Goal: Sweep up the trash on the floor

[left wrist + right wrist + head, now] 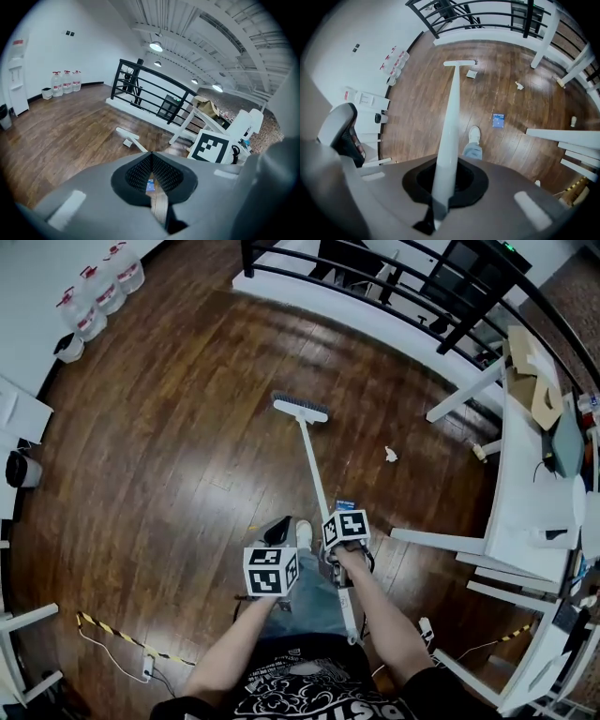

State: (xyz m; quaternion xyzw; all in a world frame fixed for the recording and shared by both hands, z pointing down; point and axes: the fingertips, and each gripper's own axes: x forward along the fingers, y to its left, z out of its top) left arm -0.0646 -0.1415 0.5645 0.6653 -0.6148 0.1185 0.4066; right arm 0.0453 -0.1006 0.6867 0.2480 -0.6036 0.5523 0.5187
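A white broom lies slanted over the wood floor, its brush head far from me and its handle running back to my right gripper, which is shut on it. In the right gripper view the handle passes straight between the jaws toward the brush head. My left gripper hovers beside it, shut with nothing in it; its pads meet at the tips. Trash on the floor: a crumpled paper, a flat scrap near the brush, a blue card.
White table legs and a white desk stand at the right, with another scrap near them. A black railing runs along the far side. Water jugs line the left wall. My shoe is under the handle. A striped cable lies near me.
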